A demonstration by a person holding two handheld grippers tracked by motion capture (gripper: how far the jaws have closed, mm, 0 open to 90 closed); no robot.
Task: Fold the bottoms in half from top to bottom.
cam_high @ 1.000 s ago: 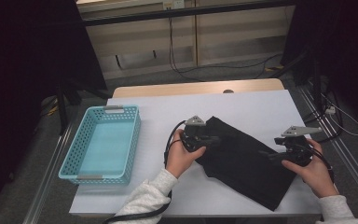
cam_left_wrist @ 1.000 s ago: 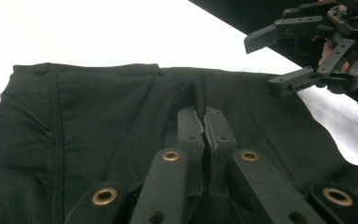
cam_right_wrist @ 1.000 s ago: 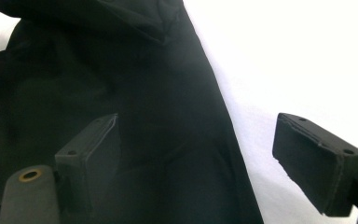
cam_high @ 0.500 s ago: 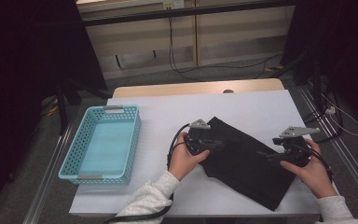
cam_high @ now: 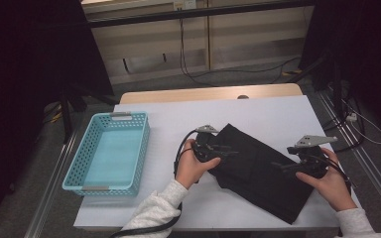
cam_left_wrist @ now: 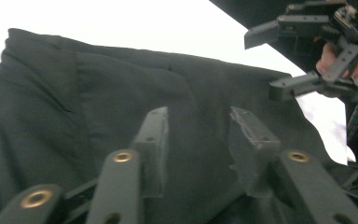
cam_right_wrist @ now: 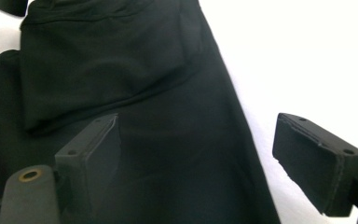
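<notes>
A black cloth (cam_high: 258, 171) lies folded and slanted on the white table (cam_high: 268, 111). My left gripper (cam_high: 229, 149) lies low over the cloth's left part. Its jaws have just been opening and now stand apart, with the cloth (cam_left_wrist: 98, 93) beneath them and nothing pinched between them. My right gripper (cam_high: 281, 166) hovers at the cloth's right side with its jaws wide open. In the right gripper view the cloth's edge (cam_right_wrist: 121, 70) runs between the jaws, one jaw over fabric and one over bare table. The left gripper view also shows the right gripper (cam_left_wrist: 261, 65) at the top right.
A light blue plastic basket (cam_high: 142, 148) stands at the table's left side with nothing in it. Bare white tabletop stretches behind the cloth. Cables trail from both grippers. Beyond the table's far edge are a dark floor, wires and a frame.
The left gripper has edged a little to the right over the cloth. The right gripper and the cloth have stayed where they were.
</notes>
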